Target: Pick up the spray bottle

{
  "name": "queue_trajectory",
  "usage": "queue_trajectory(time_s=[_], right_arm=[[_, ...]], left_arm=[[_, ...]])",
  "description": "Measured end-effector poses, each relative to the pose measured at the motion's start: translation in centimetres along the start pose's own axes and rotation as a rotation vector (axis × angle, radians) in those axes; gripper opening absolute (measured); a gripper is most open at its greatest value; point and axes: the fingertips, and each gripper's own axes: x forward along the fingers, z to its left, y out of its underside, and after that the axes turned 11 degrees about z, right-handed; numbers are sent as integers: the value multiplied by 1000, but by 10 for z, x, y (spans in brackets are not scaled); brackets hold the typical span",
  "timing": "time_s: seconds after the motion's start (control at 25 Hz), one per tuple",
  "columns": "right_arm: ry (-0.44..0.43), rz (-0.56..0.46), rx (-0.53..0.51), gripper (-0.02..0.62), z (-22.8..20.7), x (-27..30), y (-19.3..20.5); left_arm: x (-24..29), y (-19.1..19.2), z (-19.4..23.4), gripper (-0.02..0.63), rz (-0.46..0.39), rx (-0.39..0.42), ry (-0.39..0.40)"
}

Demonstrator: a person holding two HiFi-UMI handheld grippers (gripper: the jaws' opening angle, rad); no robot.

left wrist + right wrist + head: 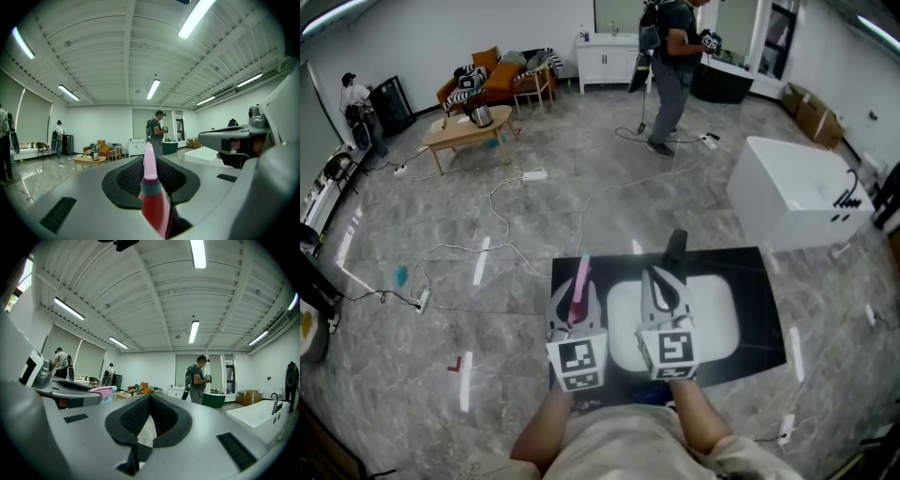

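Note:
My left gripper (578,287) is shut on the spray bottle (580,278), a slim pink-topped bottle with a red body that stands up between its jaws. In the left gripper view the spray bottle (152,199) fills the gap between the dark pads (129,180), its pink tip reaching past them. My right gripper (663,279) hangs just to the right at the same height, its jaws closed tip to tip with nothing in them. From the right gripper view the pads (136,418) meet, and the pink bottle (104,391) shows at the left in the other gripper. Both hang over a white basin (717,319).
The basin sits in a black mat (761,309) on the marble floor. A white bathtub (797,192) stands to the right. A person (670,70) stands at the back, a wooden coffee table (464,131) and sofa at the back left. Cables (502,202) trail across the floor.

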Motion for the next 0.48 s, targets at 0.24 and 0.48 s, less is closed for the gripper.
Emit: queue_trajectory(time_s=[0.24, 0.48], right_arm=[[-1, 8, -9, -5, 1, 0, 3], [6, 13, -12, -5, -2, 3, 4]], left_arm=[[3, 4, -3, 92, 4, 0, 4], [11, 5, -6, 91, 2, 2, 9]])
